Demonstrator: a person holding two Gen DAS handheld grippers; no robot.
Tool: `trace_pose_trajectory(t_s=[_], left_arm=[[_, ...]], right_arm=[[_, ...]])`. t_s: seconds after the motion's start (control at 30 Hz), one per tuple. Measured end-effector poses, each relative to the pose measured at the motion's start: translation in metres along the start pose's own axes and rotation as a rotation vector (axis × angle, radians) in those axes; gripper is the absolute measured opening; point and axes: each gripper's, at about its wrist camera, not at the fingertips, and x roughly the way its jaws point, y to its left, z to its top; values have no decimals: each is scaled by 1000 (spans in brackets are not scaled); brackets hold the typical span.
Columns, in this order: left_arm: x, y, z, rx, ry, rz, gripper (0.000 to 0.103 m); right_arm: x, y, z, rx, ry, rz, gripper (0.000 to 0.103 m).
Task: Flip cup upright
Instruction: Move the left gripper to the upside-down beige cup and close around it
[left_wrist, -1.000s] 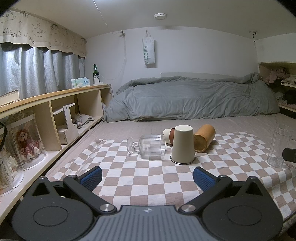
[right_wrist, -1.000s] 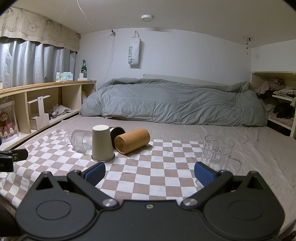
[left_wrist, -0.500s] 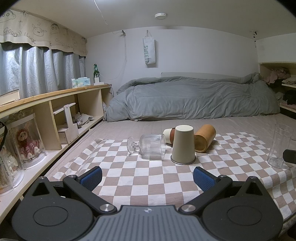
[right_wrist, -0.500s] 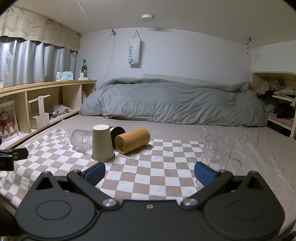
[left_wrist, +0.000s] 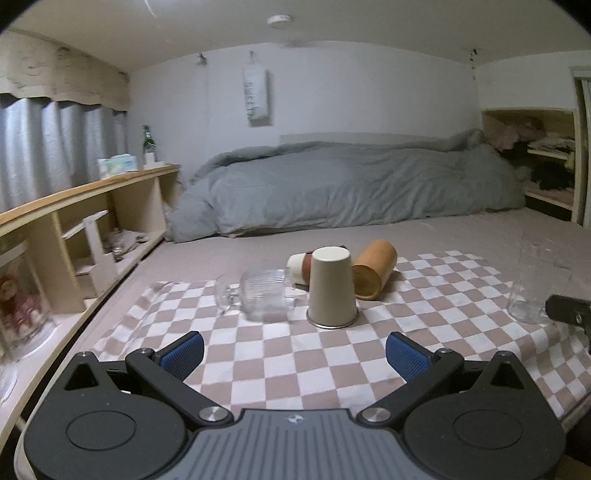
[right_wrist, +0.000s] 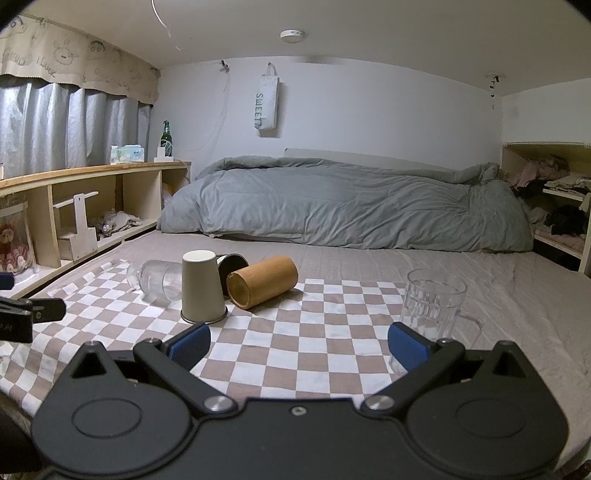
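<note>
Left hand-held gripper (left_wrist: 294, 353) open w/ cream cup (left_wrist: 331, 287) upside-down ahead.

— What sort of place is this?
— A bedroom in a home. Ahead of the gripper a rumpled grey duvet (right_wrist: 343, 206) lies across a low bed.
— Anything else?
— Grey curtains (right_wrist: 66, 125) and a wooden shelf (right_wrist: 92, 177) to its left, folded clothes (right_wrist: 557, 184) in a nook to its right.
</note>
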Motion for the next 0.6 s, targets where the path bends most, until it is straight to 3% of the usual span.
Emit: trace_pose_trajectory(t_s=[0.13,0.37,0.5,0.6], left_arm=[[26,3,21,-13,38,-57,103],[90,-6,56,15,19,-166,102],[139,-16,63,-5,36,-193,90],[172,-21,62,-21,54,-180,88]], right_arm=[[0,-2,2,11,2,2,103],[2,-3,4,21,6,5,103],[4,-5,4,30,12,-2,103],[6,-9,4,45,19,-8,103]])
